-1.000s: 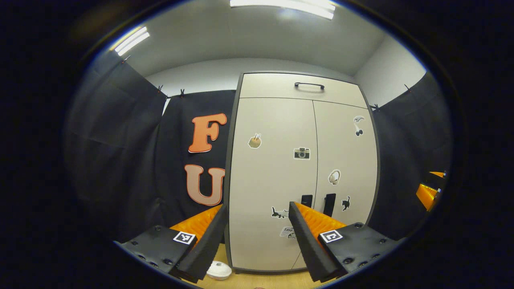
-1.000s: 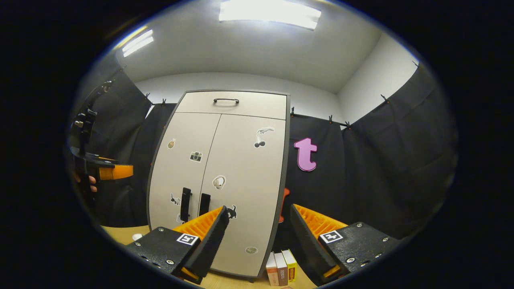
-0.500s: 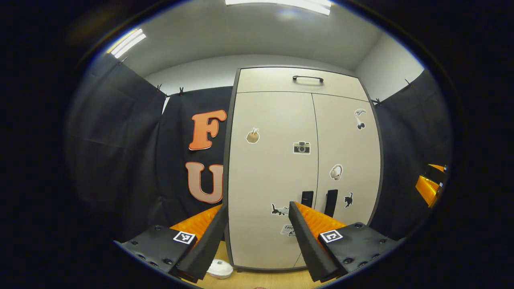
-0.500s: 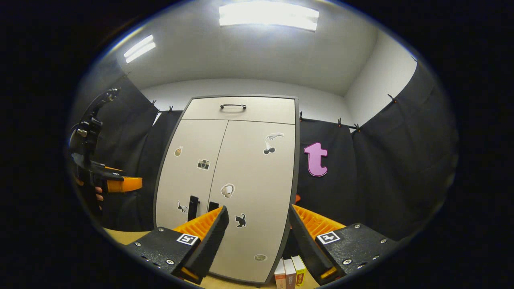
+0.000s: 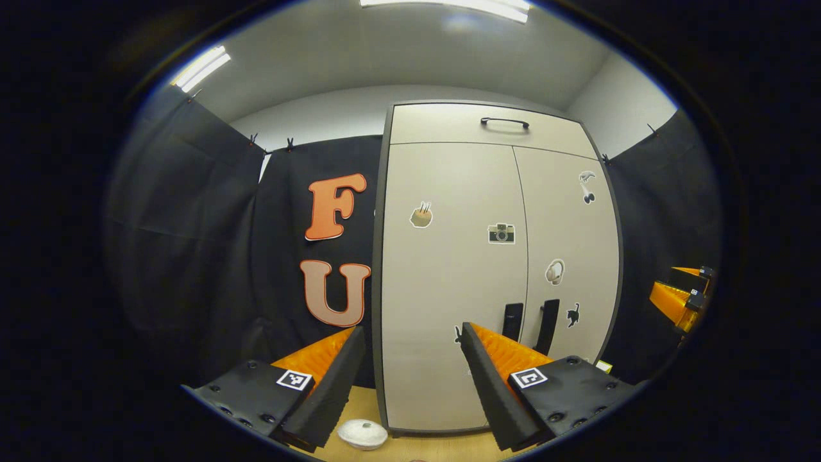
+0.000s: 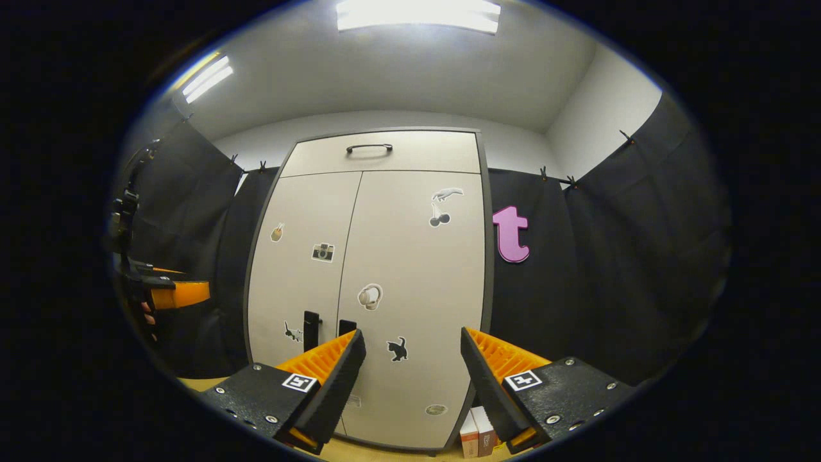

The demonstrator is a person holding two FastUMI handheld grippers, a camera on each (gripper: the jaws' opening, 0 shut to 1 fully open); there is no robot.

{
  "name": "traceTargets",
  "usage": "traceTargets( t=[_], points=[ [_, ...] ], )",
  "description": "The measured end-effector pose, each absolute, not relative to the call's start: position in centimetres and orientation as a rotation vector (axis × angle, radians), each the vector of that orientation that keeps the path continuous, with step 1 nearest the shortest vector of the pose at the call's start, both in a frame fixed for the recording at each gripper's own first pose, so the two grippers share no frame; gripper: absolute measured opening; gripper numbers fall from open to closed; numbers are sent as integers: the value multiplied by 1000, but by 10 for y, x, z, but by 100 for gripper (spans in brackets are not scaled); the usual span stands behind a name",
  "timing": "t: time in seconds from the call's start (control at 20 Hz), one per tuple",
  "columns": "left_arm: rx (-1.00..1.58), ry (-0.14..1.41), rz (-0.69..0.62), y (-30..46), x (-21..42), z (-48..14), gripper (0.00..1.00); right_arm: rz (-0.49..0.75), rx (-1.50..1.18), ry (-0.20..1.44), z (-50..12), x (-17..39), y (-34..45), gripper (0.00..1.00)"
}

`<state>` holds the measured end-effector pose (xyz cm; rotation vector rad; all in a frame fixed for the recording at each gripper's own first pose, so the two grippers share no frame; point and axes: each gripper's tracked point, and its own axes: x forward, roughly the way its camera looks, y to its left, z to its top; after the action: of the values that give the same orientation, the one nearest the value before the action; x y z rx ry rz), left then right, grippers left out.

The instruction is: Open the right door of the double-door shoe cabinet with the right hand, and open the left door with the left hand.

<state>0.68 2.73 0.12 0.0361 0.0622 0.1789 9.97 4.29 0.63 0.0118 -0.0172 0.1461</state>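
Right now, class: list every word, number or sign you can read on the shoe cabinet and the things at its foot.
Stickers on the shoe cabinet: pictures, no legible words.
Round sticker low on the right door: too small to read.
Small boxes at its foot: print too blurred to read.
Nothing can be quoted.

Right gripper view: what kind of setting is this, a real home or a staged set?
Most likely a staged recording booth, not a home. Black cloth is clipped up as walls around a lone shoe cabinet with both doors shut, strip lights run overhead, and the right gripper hangs open before it.
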Motion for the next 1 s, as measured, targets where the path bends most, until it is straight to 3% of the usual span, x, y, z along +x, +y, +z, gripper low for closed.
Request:
traceTargets(
  t=[0.2, 0.6, 1.0],
  points=[
    [59, 55, 174, 40, 0, -2, 96, 194, 6, 76, -17, 126, 85, 91],
    [87, 91, 172, 68, -9, -28, 96, 220, 55, 288, -73, 180, 142, 81],
    [48, 137, 190, 97, -13, -52, 96, 119, 57, 376, -106, 222, 158, 48]
  ],
)
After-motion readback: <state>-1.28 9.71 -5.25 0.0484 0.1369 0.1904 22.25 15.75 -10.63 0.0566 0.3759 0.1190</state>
